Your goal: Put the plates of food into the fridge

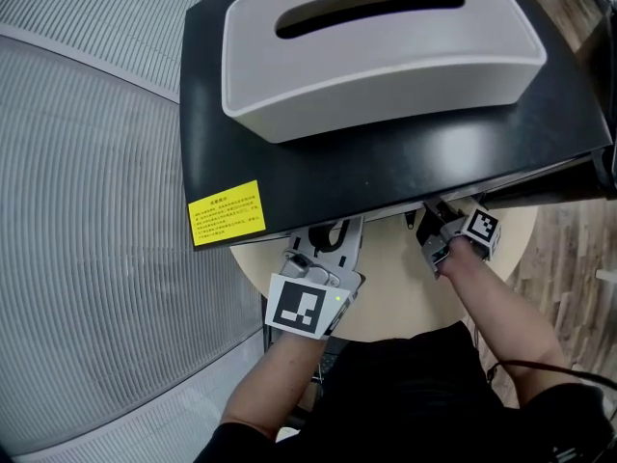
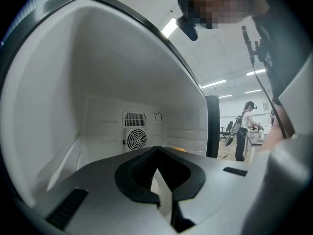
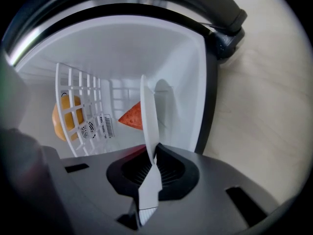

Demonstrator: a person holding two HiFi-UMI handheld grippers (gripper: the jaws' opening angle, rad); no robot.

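Observation:
A black fridge (image 1: 405,152) is seen from above in the head view, with both grippers reaching under its front edge. My right gripper (image 3: 148,180) is shut on the rim of a white plate (image 3: 148,114). The plate shows edge-on inside the white fridge chamber, with a red-orange wedge of food (image 3: 131,117) on it. In the head view the right gripper (image 1: 439,231) sits at the right of the opening and the plate is hidden. My left gripper (image 2: 161,192) points level into the fridge with its jaws together and nothing seen between them. From above, the left gripper (image 1: 333,239) is left of centre.
A white box (image 1: 376,46) with a slot lies on the fridge top, and a yellow label (image 1: 227,213) sits near the front edge. Inside are a white wire shelf (image 3: 78,106), an orange (image 3: 66,119) beyond it and a fan grille (image 2: 136,139). A beige round table (image 1: 395,287) lies below.

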